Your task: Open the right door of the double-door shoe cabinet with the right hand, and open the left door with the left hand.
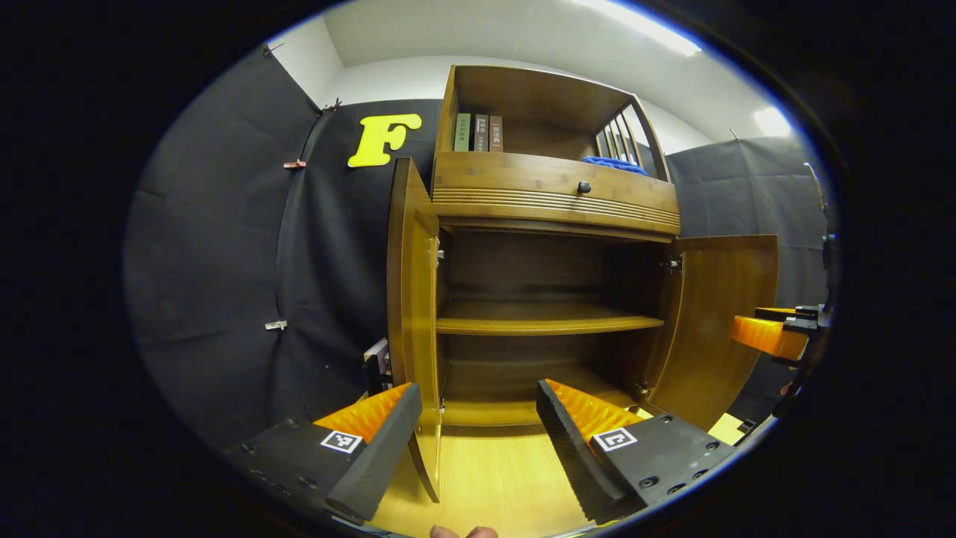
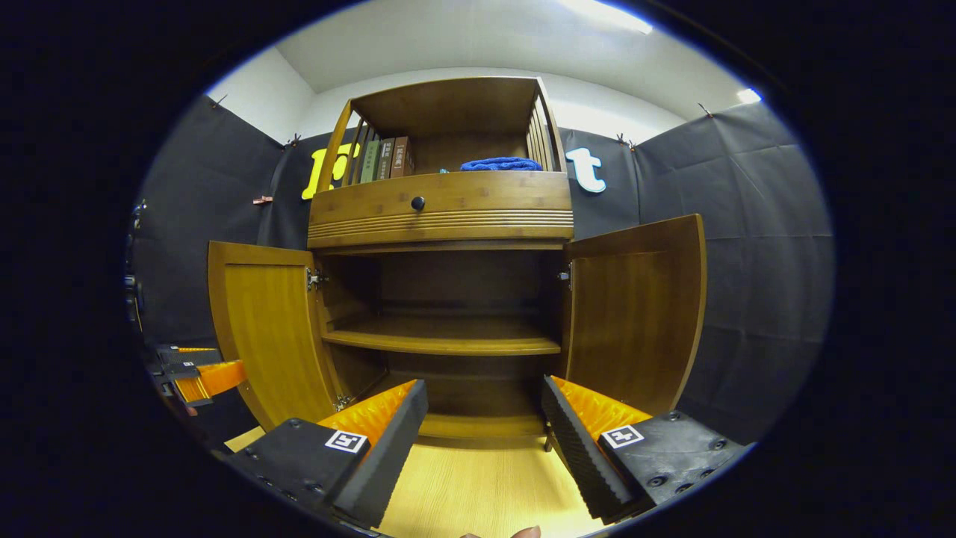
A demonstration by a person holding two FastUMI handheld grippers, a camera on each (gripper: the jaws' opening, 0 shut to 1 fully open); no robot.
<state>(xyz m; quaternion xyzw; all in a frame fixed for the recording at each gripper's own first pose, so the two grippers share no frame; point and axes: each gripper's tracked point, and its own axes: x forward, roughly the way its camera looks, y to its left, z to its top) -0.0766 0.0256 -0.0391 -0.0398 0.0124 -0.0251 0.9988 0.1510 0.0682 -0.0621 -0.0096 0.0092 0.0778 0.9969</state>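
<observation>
Gaping beyond both spread-fingered, empty grippers, left gripper [image 1: 478,437] and right gripper [image 2: 484,433]: shoe cabinet [image 2: 448,299].

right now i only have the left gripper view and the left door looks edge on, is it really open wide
Observer: Yes. In the right gripper view the left door shows its whole inner face, standing wide of the cabinet.
Operator: and the right gripper, holding anything
Observer: No. The right gripper has its jaws apart with nothing between them. It faces the inner shelf, apart from the right door.
</observation>
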